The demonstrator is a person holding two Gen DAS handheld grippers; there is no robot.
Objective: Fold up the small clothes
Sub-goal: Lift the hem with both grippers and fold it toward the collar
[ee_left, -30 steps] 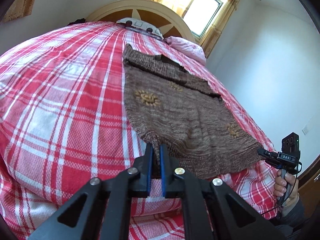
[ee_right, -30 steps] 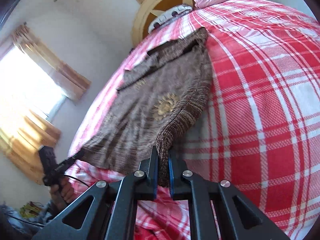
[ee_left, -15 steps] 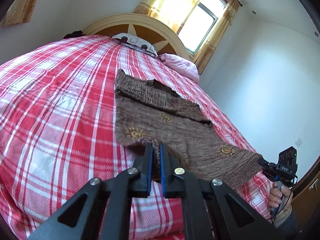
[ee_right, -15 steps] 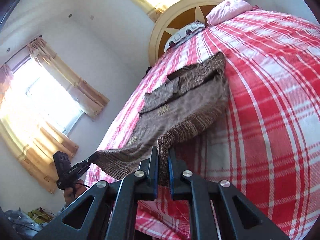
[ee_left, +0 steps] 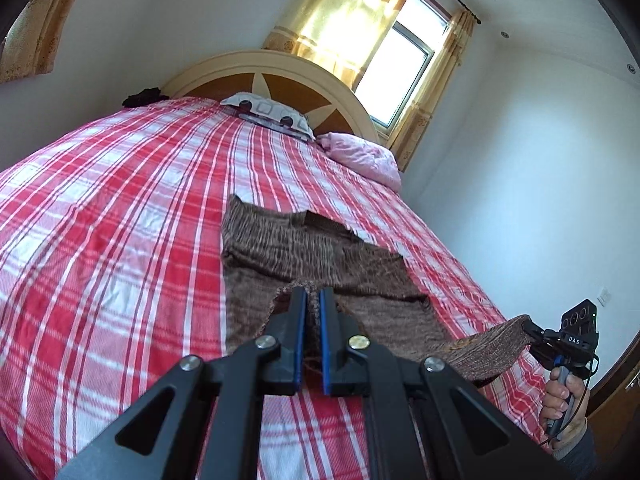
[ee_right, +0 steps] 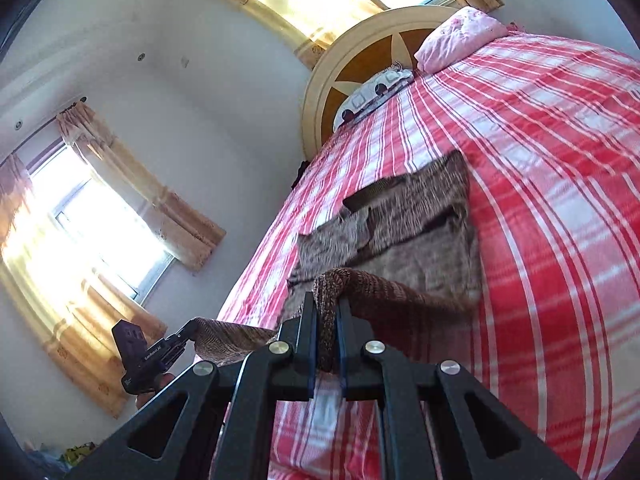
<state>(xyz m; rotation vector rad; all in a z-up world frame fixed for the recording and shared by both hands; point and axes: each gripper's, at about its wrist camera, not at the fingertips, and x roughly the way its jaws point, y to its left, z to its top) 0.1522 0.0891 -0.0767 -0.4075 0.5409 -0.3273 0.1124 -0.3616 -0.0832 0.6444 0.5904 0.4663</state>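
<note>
A brown knitted sweater [ee_left: 304, 248] lies on the red-and-white plaid bedspread [ee_left: 120, 240], its collar end pointing toward the headboard [ee_left: 280, 84] at 12 o'clock in the left wrist view, with its sleeves folded across the body. The step in hand looks like the lengthwise fold: the hem end is raised off the bed and both corners are pinched. The left gripper [ee_left: 313, 300] has its fingers drawn narrow on one hem corner, a sliver of brown knit showing between the blue pads. The right gripper [ee_right: 326, 312] is likewise closed tight on the other corner, the ribbed hem draping over its tips. From the left wrist view the right tool sits at about 4 o'clock, with a taut band of hem running to it; from the right wrist view the left tool appears at about 8 o'clock, the hem sagging slightly between the two. The upper half of the garment rests flat, the lifted half arching above it. My judgement is that the next move calls for carrying both corners together toward 12 o'clock, keeping them level and evenly apart so the hem stays straight, then lowering it onto the shoulder line before letting go. Uneven travel would likely skew the fold or drag the resting half along the bedspread.
</note>
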